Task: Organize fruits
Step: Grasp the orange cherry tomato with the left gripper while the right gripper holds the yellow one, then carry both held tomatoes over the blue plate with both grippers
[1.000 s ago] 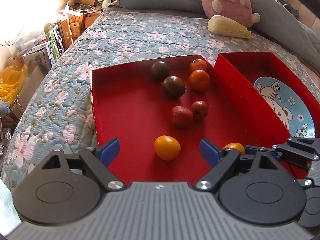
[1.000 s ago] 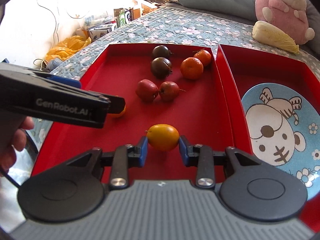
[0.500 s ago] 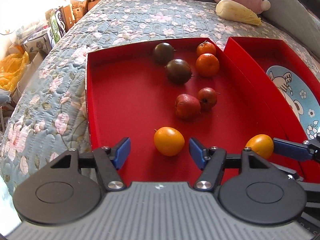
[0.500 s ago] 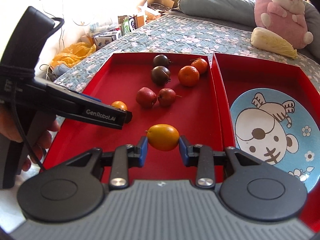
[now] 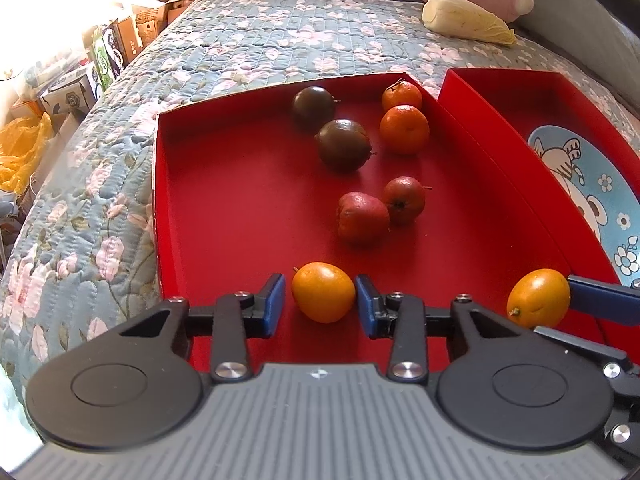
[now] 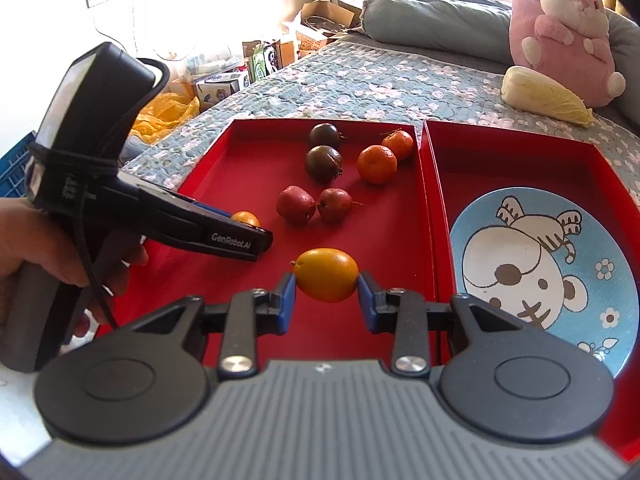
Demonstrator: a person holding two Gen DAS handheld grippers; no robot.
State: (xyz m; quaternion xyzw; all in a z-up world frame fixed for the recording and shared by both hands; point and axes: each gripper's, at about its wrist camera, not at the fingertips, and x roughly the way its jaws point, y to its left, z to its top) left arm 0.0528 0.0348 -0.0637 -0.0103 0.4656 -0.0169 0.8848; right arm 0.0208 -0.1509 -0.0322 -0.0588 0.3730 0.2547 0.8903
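My left gripper [image 5: 320, 302] has its blue pads close on both sides of a yellow-orange fruit [image 5: 323, 292] on the floor of the red tray [image 5: 240, 216]; a small gap shows at the left pad. My right gripper [image 6: 326, 294] is shut on a second yellow-orange fruit [image 6: 326, 275] and holds it above the tray, near the divider. That fruit also shows in the left wrist view [image 5: 538, 298]. Two red fruits [image 5: 362, 218], two dark purple fruits [image 5: 342, 144] and two tangerines [image 5: 404, 128] lie further back in the tray.
A second red tray [image 6: 520, 160] on the right holds a blue cartoon plate [image 6: 532, 276]. Both trays lie on a floral quilt [image 5: 260, 48]. A pink plush [image 6: 568, 36] and a toy cabbage [image 6: 544, 94] lie behind. Boxes [image 5: 120, 40] stand beside the bed at left.
The left gripper has moved forward and narrowed its jaws around the yellow-orange fruit on the tray. The right gripper has lifted its fruit higher and slightly toward the right.
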